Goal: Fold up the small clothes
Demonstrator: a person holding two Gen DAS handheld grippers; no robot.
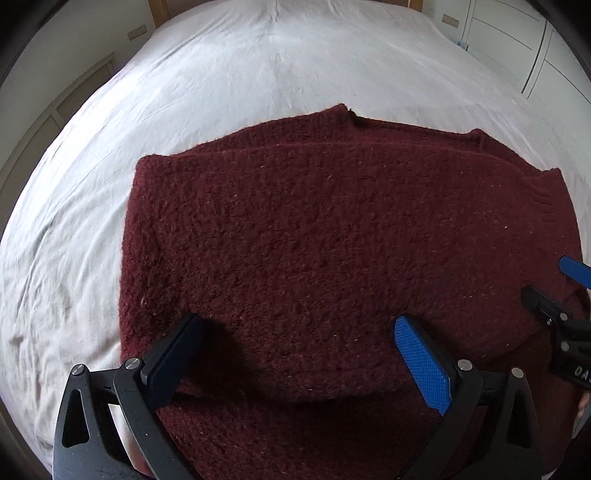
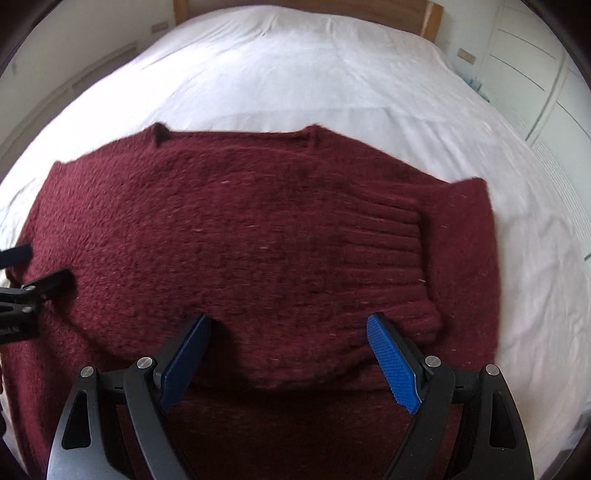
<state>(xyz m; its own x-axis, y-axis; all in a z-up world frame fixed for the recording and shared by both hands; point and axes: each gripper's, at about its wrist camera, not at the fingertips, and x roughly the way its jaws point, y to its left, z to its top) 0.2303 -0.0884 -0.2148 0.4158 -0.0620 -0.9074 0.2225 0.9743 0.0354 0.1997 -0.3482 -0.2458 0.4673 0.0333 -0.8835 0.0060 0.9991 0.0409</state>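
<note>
Burgundy wool fills the middle of both views: a fuzzy dark red knitted sweater lies flat on the wrinkled white bed sheet, its neckline toward twelve o'clock and its lower part folded up over the body, so a rounded fold edge sits near six o'clock. In the right wrist view a ribbed cuff or hem lies across the knit at about three o'clock.

Over the near fold hangs the left gripper, its blue-padded black fingers spread wide with nothing between them, the sweater beneath. The right gripper is likewise spread wide and empty above the fold edge. Each tool shows in the other's view: the right one at three o'clock in the left wrist view, the left one at nine o'clock in the right wrist view.

Behind the bed at twelve o'clock stands a wooden headboard; white panelled cupboard doors line the two o'clock side.
</note>
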